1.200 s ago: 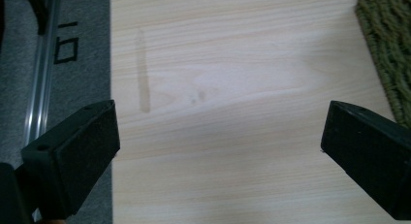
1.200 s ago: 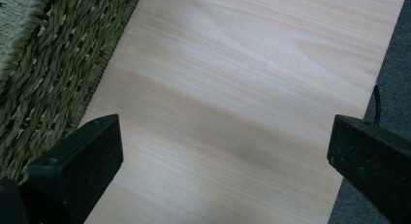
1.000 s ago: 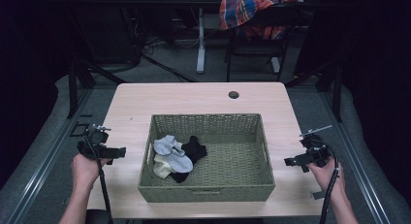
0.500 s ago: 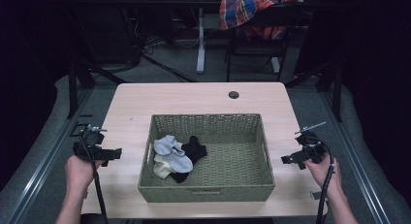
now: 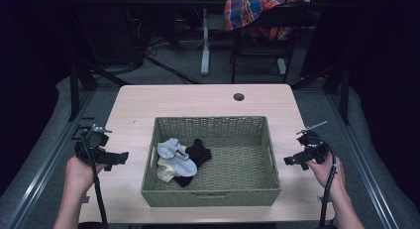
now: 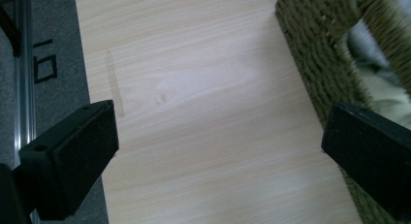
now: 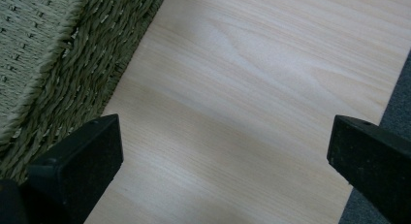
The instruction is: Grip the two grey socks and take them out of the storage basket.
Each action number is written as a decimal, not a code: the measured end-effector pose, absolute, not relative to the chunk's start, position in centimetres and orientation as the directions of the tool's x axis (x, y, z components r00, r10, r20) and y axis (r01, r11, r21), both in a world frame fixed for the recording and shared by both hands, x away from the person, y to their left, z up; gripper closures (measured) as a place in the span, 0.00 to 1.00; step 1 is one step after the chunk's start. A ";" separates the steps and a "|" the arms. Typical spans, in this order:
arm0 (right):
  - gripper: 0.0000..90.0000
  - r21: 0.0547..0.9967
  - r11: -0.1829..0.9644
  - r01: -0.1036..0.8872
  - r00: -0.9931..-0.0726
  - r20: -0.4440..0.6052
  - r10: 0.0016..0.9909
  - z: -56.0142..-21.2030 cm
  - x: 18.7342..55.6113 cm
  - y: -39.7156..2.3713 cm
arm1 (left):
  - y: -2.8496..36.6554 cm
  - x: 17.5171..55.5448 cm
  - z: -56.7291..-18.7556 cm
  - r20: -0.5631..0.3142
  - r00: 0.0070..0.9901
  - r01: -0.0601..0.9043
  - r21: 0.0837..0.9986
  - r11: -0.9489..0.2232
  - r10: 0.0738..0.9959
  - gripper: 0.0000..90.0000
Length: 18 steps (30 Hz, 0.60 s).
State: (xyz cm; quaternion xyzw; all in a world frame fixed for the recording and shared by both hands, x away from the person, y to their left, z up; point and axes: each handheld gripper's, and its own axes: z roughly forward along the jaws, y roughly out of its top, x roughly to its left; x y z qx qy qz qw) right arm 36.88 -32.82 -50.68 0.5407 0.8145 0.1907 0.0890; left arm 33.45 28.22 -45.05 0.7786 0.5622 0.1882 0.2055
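Lying in basket (image 5: 210, 194), socks (image 5: 181, 159) beside left gripper (image 5: 116, 157).

High view above table (image 5: 208, 100) facing forward-down, gripper views close over tabletop, all sharing basket (image 5: 208, 194) wall

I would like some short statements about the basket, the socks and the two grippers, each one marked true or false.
1. The socks lie in the left part of the basket. True.
2. The left gripper holds a sock. False: its jaws stand open over the bare table, nothing between them.
3. The right gripper is open. True.
4. All socks are white. False: grey, cream and black ones lie together.
5. The right gripper is inside the basket. False: it is beside the basket, over the table.
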 end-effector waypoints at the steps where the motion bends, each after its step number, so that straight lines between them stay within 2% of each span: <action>1: 0.00 0.400 0.345 0.849 -0.400 0.060 0.914 -50.7 37.0 -32.7 | 28.2 33.5 -45.0 0.062 0.297 0.798 0.532 -0.283 0.953 0.00; 3: 0.00 0.394 0.344 0.852 -0.401 0.072 0.913 -50.8 37.1 -32.6 | 27.8 33.5 -44.5 0.040 0.314 0.802 0.524 -0.287 0.949 0.00; 10: 0.00 0.365 0.367 0.856 -0.419 0.074 0.905 -51.0 37.6 -32.5 | 24.9 33.3 -42.0 0.072 0.396 0.747 0.553 -0.367 0.915 0.00; 14: 0.00 0.387 0.345 0.855 -0.404 0.082 0.911 -50.8 37.4 -32.6 | 23.1 33.9 -40.7 0.078 0.439 0.716 0.572 -0.401 0.895 0.00; 18: 0.00 0.386 0.360 0.849 -0.417 0.074 0.906 -50.7 37.4 -32.4 | 21.1 34.9 -40.1 0.075 0.499 0.703 0.548 -0.453 0.864 0.00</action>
